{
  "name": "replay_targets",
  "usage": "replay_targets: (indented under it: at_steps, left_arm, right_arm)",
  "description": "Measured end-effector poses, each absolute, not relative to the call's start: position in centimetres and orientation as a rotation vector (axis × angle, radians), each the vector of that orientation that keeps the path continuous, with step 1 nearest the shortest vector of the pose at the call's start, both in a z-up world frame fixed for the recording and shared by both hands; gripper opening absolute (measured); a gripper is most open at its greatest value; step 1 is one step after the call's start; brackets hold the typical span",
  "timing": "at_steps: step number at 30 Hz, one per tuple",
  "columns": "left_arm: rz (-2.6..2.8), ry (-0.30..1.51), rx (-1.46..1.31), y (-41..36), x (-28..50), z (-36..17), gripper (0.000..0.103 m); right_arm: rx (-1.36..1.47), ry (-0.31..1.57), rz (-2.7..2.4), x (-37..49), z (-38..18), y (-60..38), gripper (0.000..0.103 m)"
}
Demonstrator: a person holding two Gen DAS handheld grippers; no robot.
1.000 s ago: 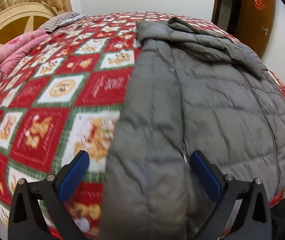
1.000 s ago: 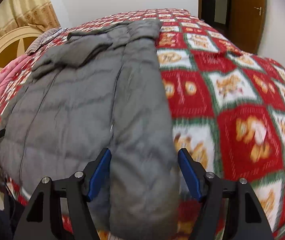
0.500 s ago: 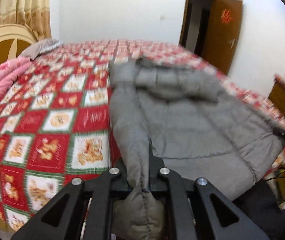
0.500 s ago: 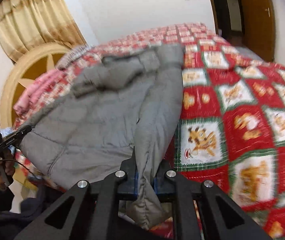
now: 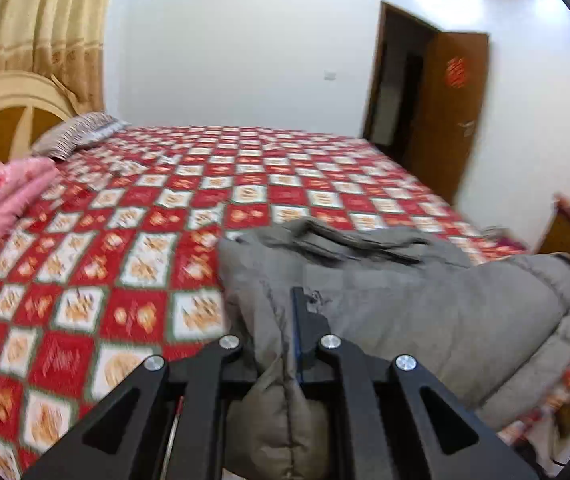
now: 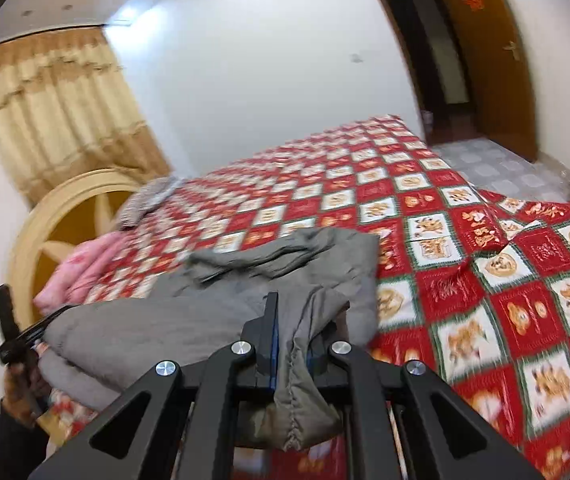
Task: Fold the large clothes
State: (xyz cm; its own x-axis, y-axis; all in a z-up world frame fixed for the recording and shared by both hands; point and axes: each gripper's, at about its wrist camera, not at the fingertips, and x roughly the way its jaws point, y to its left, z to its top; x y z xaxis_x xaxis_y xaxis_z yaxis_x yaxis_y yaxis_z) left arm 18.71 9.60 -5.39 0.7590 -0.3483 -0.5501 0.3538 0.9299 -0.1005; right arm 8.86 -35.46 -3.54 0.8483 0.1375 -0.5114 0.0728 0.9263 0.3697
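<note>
A grey puffer jacket (image 5: pixel 425 300) lies bunched at the near edge of a bed with a red patterned quilt (image 5: pixel 157 216). My left gripper (image 5: pixel 285 320) is shut on the jacket's hem edge, which hangs out behind the jaws. In the right wrist view the same jacket (image 6: pixel 189 332) is lifted and folded over. My right gripper (image 6: pixel 293 328) is shut on its other hem corner, with cloth draped between the fingers. The left gripper's handle (image 6: pixel 9 328) shows at the left of the right wrist view.
A pink blanket (image 5: pixel 1 200) and a striped pillow (image 5: pixel 77 132) lie by the wooden headboard (image 5: pixel 1 120). An open brown door (image 5: pixel 445 112) stands beyond the bed. The quilt (image 6: pixel 485 264) spreads to the right, with tiled floor (image 6: pixel 497 160) past it.
Both grippers closed on the jacket's lower hem and lifted it. The jacket went from flat to bunched, its lower part raised toward the collar. Both views now tilt upward.
</note>
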Motion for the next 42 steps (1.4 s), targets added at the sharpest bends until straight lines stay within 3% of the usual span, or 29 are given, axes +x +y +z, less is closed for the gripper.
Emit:
replay_targets:
  at_steps: [5, 6, 7, 8, 9, 10, 16, 18, 20, 30, 34, 42]
  left_arm:
    - [-0.312, 0.643, 0.06, 6.8, 23.8, -7.3, 0.023]
    - [-0.289, 0.66, 0.07, 6.4, 25.0, -7.8, 0.035]
    - [-0.266, 0.665, 0.078, 6.1, 25.5, -8.0, 0.061]
    - [-0.221, 0.657, 0.087, 6.1, 26.1, -8.0, 0.077]
    - [-0.164, 0.621, 0.087, 6.2, 26.5, -7.9, 0.1]
    - [-0.139, 0.593, 0.069, 6.7, 26.7, -7.7, 0.103]
    - [-0.049, 0.579, 0.0, 7.6, 29.5, -7.5, 0.103]
    - [0.001, 0.585, 0.003, 7.3, 30.3, -7.5, 0.103]
    - [0.031, 0.581, -0.008, 7.0, 30.9, -7.4, 0.103]
    - [0.271, 0.487, -0.079, 7.9, 31.6, -5.4, 0.103]
    - [0.192, 0.482, -0.023, 3.8, 29.9, -6.7, 0.103]
    - [0.118, 0.459, 0.348, -7.7, 29.9, -10.4, 0.103]
  right_arm:
    - [0.4, 0.622, -0.031, 16.4, -6.2, -36.9, 0.008]
    - [0.404, 0.636, -0.035, 17.7, -6.7, -37.3, 0.008]
    - [0.417, 0.647, -0.032, 18.8, -7.3, -37.7, 0.008]
    - [0.437, 0.651, -0.03, 19.7, -7.8, -38.2, 0.009]
    - [0.455, 0.647, -0.029, 20.4, -8.3, -38.7, 0.009]
    - [0.47, 0.646, -0.029, 21.2, -8.7, -39.2, 0.01]
    - [0.551, 0.657, -0.055, 25.3, -9.9, -41.1, 0.027]
    - [0.581, 0.612, -0.046, 26.1, -9.1, -41.4, 0.063]
    - [0.605, 0.537, -0.061, 25.9, -8.0, -42.0, 0.075]
    - [0.326, 0.548, -0.154, 25.7, -7.4, -35.4, 0.075]
    - [0.24, 0.619, -0.08, 26.4, -8.9, -30.0, 0.075]
    - [0.063, 0.681, -0.067, 29.8, -11.8, -23.5, 0.075]
